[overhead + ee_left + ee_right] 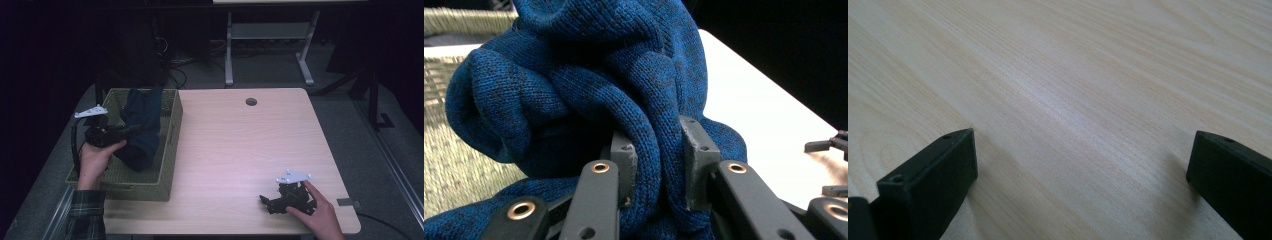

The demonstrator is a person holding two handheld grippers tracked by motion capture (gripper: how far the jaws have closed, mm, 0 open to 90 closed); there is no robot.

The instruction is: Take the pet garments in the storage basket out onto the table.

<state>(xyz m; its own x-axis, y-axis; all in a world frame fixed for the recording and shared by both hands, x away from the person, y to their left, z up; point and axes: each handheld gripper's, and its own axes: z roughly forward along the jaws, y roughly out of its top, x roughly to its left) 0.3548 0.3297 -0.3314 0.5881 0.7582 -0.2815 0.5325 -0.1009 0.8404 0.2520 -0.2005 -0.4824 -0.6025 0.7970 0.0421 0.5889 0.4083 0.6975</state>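
Note:
A dark blue knitted garment [141, 131] hangs bunched over the woven basket [172, 148] at the table's left side. My left gripper [131, 129] is shut on a fold of it, held above the basket floor. In the left gripper view the knit [574, 90] fills the frame and a thick fold is pinched between the two pads [696, 150]. My right gripper [265, 201] rests low near the table's front right, jaws pointing left. In the right gripper view its jaws stand wide apart over bare wood [1073, 100] with nothing between them.
The light wooden table [240, 145] has a round cable hole [251, 102] near its far edge. A desk frame with white legs [229, 55] stands on the floor behind. The basket's right wall lies between the garment and the open tabletop.

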